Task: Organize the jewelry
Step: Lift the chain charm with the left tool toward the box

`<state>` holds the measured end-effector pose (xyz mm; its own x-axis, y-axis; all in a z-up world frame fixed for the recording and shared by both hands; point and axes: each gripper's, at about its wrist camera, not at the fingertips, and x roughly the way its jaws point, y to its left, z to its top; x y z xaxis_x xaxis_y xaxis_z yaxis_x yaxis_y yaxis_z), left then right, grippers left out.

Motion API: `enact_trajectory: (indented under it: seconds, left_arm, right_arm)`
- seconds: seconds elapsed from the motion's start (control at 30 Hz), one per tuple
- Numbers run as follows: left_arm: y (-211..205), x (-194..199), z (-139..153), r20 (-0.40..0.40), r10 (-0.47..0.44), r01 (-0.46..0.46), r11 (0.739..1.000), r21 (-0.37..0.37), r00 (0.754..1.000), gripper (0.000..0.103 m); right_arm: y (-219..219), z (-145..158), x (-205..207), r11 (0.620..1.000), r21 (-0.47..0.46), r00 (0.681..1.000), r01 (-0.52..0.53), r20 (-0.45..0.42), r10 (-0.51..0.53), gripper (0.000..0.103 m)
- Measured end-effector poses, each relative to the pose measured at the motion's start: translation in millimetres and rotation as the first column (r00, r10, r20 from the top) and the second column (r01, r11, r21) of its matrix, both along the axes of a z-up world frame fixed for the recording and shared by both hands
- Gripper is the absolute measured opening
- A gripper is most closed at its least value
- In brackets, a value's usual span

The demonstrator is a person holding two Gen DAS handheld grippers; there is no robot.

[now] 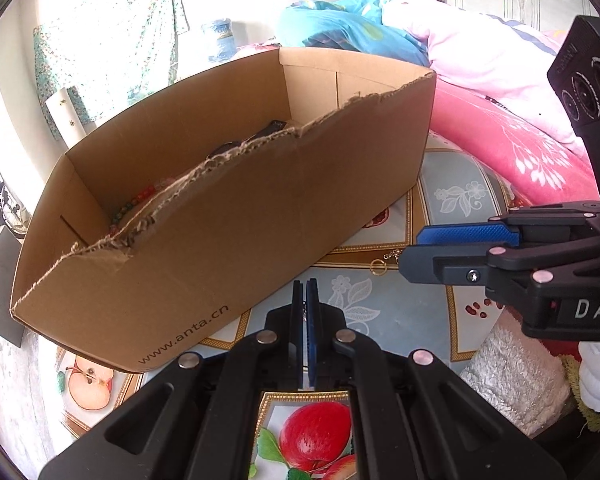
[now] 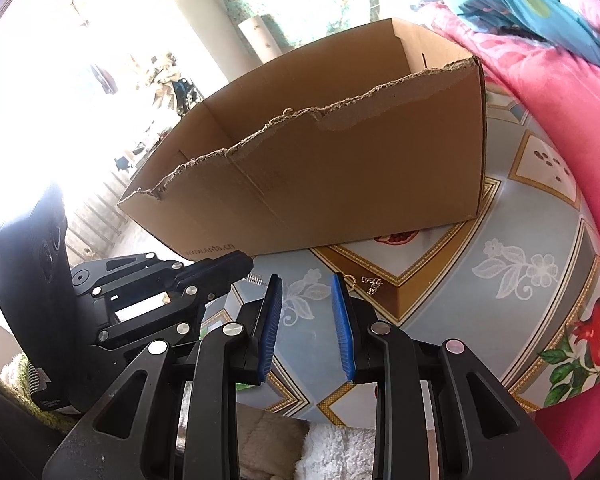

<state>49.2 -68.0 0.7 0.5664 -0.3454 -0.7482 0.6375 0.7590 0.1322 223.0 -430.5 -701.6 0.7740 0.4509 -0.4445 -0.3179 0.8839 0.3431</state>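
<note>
A torn-edged cardboard box [image 1: 236, 216] [image 2: 340, 184] stands on the patterned cloth. Inside it lie beaded bracelets [image 1: 140, 200] and a dark item [image 1: 270, 128]. My left gripper [image 1: 306, 285] [image 2: 247, 265] is shut just in front of the box's near wall. A bit of thin silvery chain [image 2: 254, 279] shows at its tips. My right gripper [image 2: 307, 280] [image 1: 411, 250] stands open with nothing between its pads. A gold ring with a short chain [image 1: 378, 267] [image 2: 368, 283] lies on the cloth just past its fingertips.
A pink quilt [image 1: 512, 152] [image 2: 548, 92] and blue bedding [image 1: 340, 28] rise behind and to the right of the box. A white fluffy towel [image 1: 512, 376] lies at the near edge. The fruit-patterned cloth [image 2: 500, 264] is bare to the right of the ring.
</note>
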Motion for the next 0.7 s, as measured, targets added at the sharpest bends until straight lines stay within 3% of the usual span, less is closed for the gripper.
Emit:
enact_trajectory:
  seconds: [0.7]
  left_arm:
    - [0, -3, -1, 0.016, 0.046, -0.046, 0.999, 0.008, 0.999, 0.001]
  right_arm:
    - [-16, -11, -28, 0.999, -0.041, 0.999, 0.031, 0.038, -0.030, 0.026]
